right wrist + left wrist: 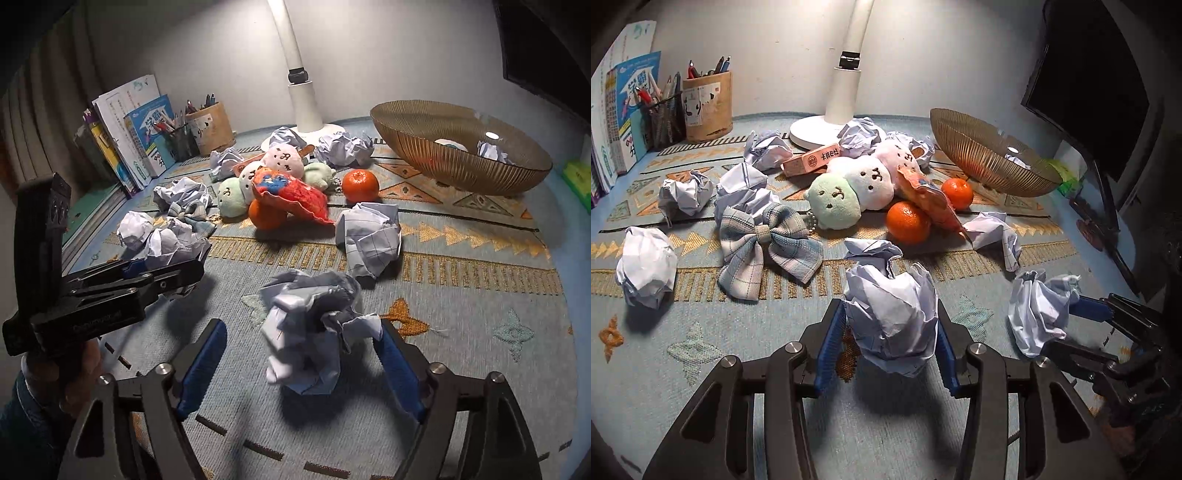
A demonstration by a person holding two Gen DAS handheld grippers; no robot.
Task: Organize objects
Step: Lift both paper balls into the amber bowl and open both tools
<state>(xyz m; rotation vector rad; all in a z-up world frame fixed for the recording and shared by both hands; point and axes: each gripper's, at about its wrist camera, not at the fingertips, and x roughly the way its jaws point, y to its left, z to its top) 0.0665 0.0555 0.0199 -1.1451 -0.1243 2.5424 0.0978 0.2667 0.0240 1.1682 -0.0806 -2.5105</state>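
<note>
Surface: patterned blue woven mat (746, 325), cluttered for sorting.
Left hand-held gripper (886, 339): clamped on crumpled white paper ball (892, 314), lifted clear.
Right hand-held gripper (303, 354): wide apart around ragged crumpled paper wad (314, 332), seemingly unpinched.
Ribbed amber glass bowl (424, 162): far right, likely destination.

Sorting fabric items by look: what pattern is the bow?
Pale blue-and-cream plaid bow, clearest in the left wrist view.

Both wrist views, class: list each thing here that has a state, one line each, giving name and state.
left gripper: shut on a paper ball, lifted off the mat.
right gripper: open around a second paper ball.
glass bowl: upright, a paper wad inside.
snack packet: lying across an orange.
desk lamp: standing.
</note>
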